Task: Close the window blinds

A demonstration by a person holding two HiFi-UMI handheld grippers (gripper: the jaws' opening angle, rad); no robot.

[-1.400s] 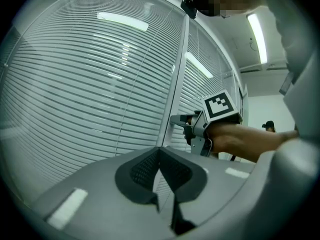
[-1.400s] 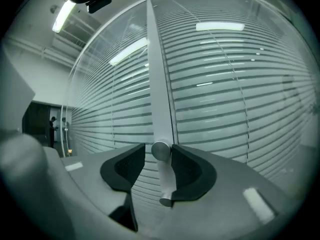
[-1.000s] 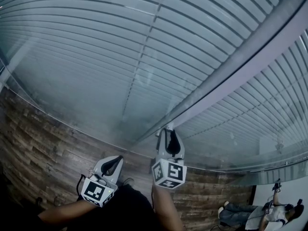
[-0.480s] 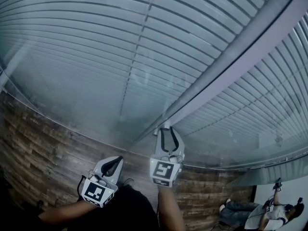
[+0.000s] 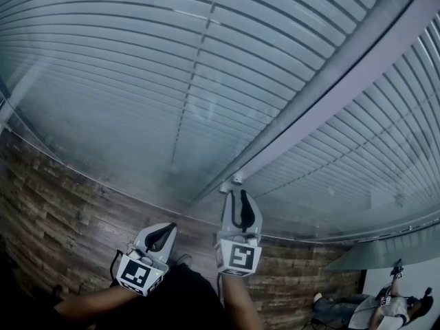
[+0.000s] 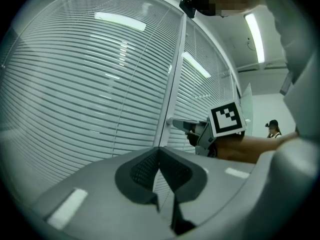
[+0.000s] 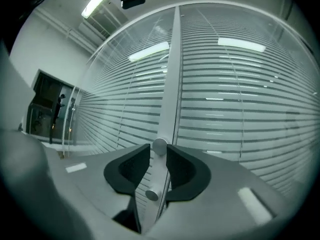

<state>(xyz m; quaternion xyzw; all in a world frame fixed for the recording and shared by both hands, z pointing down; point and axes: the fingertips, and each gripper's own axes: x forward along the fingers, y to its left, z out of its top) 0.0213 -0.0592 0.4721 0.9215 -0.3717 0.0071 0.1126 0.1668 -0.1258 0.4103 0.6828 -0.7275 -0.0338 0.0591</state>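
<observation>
Silver knob (image 7: 159,145) is pinched in my right tongs (image 7: 158,150), whose 2 jaws have just been closing; my left tongs (image 6: 160,153) hang shut, empty, near the blinds (image 6: 75,84).

Knob (image 7: 159,145) on mullion (image 7: 170,74) between two blind panels (image 5: 124,67)

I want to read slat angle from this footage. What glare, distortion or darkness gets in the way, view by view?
Head view: dim; fisheye bows the straight slats into arcs, and a hazy sheen washes them out low centre. Left gripper view: reflected ceiling lights streak the glass; corners are black. Right gripper view: similar light streaks, yet the knob is crisp.
</observation>
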